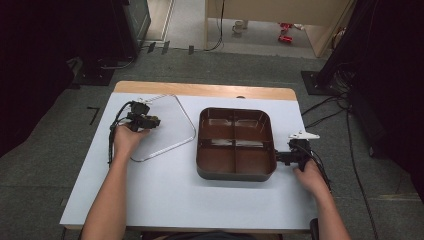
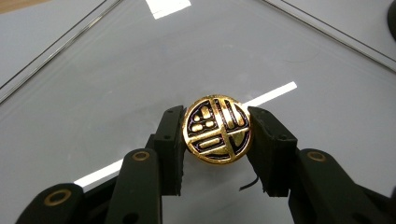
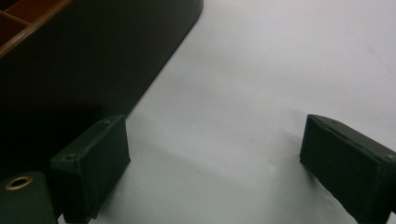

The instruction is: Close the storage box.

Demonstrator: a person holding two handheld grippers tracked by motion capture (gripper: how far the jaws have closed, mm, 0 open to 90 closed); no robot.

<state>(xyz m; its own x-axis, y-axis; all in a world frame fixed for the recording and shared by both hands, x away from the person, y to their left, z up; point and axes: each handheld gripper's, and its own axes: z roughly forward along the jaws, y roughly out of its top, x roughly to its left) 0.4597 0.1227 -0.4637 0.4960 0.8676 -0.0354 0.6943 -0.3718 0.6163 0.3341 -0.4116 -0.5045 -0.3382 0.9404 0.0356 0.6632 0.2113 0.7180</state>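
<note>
Lid knob gripped at left, box waiting to its right.
Your left gripper [image 1: 148, 121] had its jaws clenched on the gold knob [image 2: 217, 129] of the clear lid [image 1: 167, 125]; brown box [image 1: 235, 172] lay rightward, your right gripper [image 1: 281, 157] released beside it.

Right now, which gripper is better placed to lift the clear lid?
Left. The left gripper is shut on the gold knob of the clear lid; the right gripper is open beside the brown tray.
</note>
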